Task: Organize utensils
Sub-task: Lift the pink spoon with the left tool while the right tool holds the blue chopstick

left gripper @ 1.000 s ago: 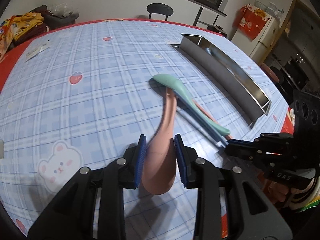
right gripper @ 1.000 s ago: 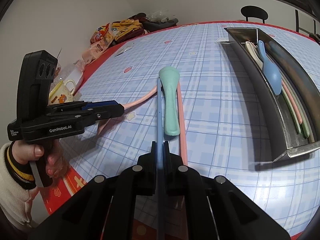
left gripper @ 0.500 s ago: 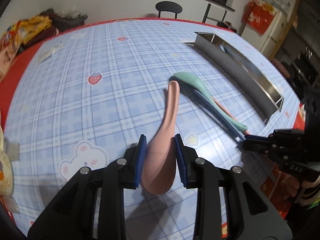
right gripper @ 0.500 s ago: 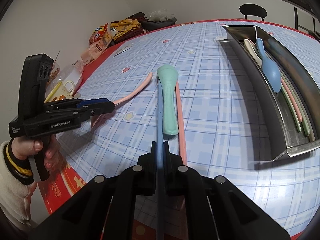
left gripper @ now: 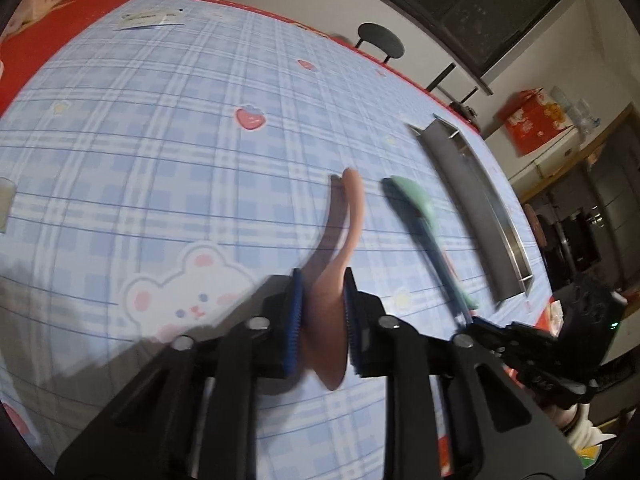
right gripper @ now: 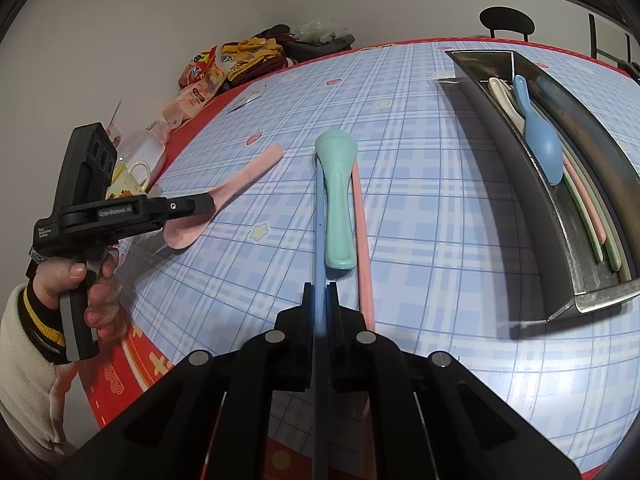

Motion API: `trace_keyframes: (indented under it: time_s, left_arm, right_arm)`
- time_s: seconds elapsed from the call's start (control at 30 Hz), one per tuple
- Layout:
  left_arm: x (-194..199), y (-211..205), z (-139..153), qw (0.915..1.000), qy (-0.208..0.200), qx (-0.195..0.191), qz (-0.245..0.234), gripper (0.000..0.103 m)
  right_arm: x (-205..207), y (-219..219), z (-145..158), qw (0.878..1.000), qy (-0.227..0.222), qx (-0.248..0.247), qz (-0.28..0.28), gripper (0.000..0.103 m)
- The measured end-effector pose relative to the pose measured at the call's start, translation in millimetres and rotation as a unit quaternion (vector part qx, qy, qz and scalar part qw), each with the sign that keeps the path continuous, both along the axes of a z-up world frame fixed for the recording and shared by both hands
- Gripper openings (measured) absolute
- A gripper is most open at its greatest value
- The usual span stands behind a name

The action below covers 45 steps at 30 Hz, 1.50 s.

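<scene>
My left gripper (left gripper: 322, 312) is shut on the bowl of a pink spoon (left gripper: 348, 220) and holds it just above the tablecloth; it also shows in the right wrist view (right gripper: 240, 184). My right gripper (right gripper: 319, 300) is shut on a thin blue chopstick (right gripper: 319, 216) that runs along the cloth. Beside the chopstick lie a mint green spoon (right gripper: 338, 200) and a pink chopstick (right gripper: 362, 240). A long steel tray (right gripper: 520, 184) at the right holds a blue spoon (right gripper: 538, 140), a white spoon and several chopsticks.
The table has a blue plaid cloth (right gripper: 420, 160) with a red border. Snack bags (right gripper: 204, 80), clothes and a mug (right gripper: 128, 180) sit at the far left edge. A black stool (right gripper: 506, 20) stands behind the table.
My left gripper has carried the pink spoon leftward, away from the mint spoon and chopsticks, and tilted. My right gripper has stayed shut on the blue chopstick in place.
</scene>
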<state>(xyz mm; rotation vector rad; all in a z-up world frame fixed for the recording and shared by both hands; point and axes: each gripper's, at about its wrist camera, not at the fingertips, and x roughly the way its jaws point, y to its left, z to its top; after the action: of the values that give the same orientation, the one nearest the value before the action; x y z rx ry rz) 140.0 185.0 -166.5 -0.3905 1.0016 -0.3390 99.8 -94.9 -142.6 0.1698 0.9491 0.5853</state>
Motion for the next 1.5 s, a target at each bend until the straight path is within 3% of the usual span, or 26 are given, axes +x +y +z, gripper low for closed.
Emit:
trace_keyframes:
  time_s: [0.07,0.23,0.4,0.5,0.73,0.97,1.13,1.5]
  left_arm:
    - [-1,-3,1,0.9998,-0.004,0.018,-0.003,0.017]
    - [-4,-20,5,0.9952,-0.024,0.092,-0.02,0.016]
    - [-13,-41,9,0.9811,-0.054,0.183,-0.036,0.016]
    - [-19,-48,9,0.9727,-0.072,0.217,-0.039,0.016]
    - [-30,-41,13,0.9747,-0.102,0.199,-0.011,0.015]
    - [-43,-20,21,0.9799,-0.129,0.147,0.037,0.015]
    - [-53,-2,28,0.9794,-0.148,0.115,0.075,0.015]
    - [-55,-7,32,0.975,-0.157,0.135,0.081,0.015]
  right_arm:
    - [0,0,0,1.0,0.0,0.0,0.0,0.006]
    - [0,0,0,1.0,0.0,0.0,0.0,0.006]
    - [-1,2,0,1.0,-0.001,-0.003,0.003,0.006]
    - [-1,4,1,1.0,-0.002,-0.006,0.006,0.006]
    - [1,7,0,1.0,-0.003,-0.007,0.01,0.006]
    - [-11,4,11,0.998,-0.043,0.02,0.03,0.006]
    - [-7,-3,12,0.998,-0.04,0.038,0.025,0.006]
    - [-9,-10,14,0.997,-0.049,0.059,0.025,0.006]
